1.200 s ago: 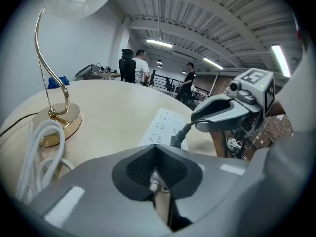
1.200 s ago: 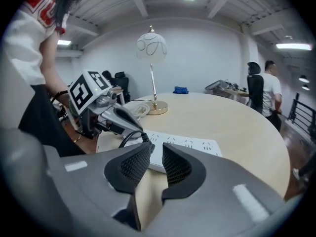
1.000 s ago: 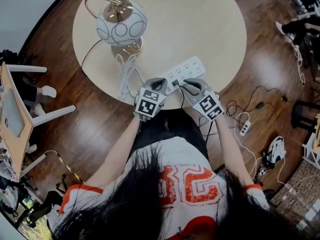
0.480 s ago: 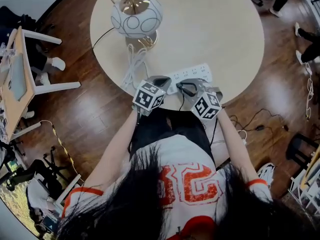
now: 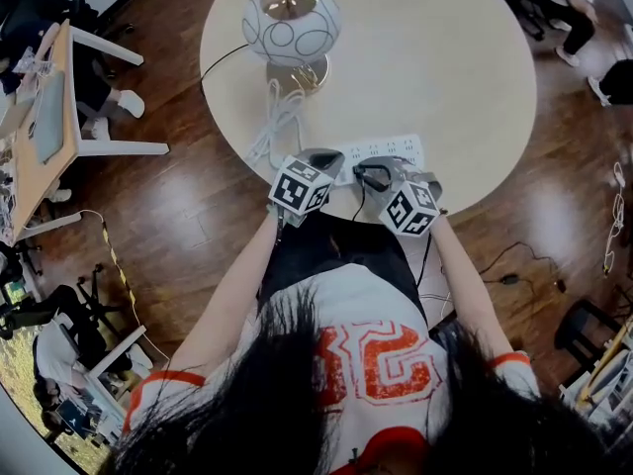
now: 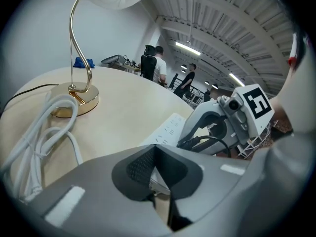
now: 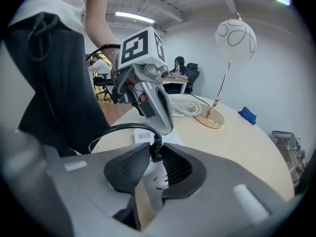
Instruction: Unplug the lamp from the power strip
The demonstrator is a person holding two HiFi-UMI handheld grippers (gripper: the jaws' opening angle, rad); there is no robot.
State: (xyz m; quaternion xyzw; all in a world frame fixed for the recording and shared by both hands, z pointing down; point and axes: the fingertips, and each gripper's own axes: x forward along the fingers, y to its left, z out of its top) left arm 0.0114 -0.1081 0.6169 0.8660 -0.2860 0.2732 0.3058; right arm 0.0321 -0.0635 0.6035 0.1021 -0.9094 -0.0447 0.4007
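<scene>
A white power strip [image 5: 383,150] lies near the round table's [image 5: 445,57] front edge. A black plug [image 7: 156,150] with a black cable [image 7: 116,130] stands in the strip [image 7: 143,137]. My right gripper [image 5: 370,174] is closing on this plug, and its pads [image 7: 134,163] touch the plug's sides. My left gripper [image 5: 331,157] is shut and empty, with its tips [image 6: 154,153] just over the strip's [image 6: 169,128] left end. The lamp [image 5: 291,24], a white globe on a gold base [image 6: 74,97], stands at the far side. Its white cable [image 5: 277,125] lies coiled beside it.
A blue object [image 7: 247,115] lies on the table's far part. White chairs [image 5: 111,119] and a desk [image 5: 40,137] stand on the wooden floor at the left. Dark cables [image 5: 514,273] trail over the floor at the right. People sit in the background [image 7: 178,68].
The head view has swung, so the table and lamp sit further right in the picture. Both grippers stay at the power strip's near end, the right one still around the black plug.
</scene>
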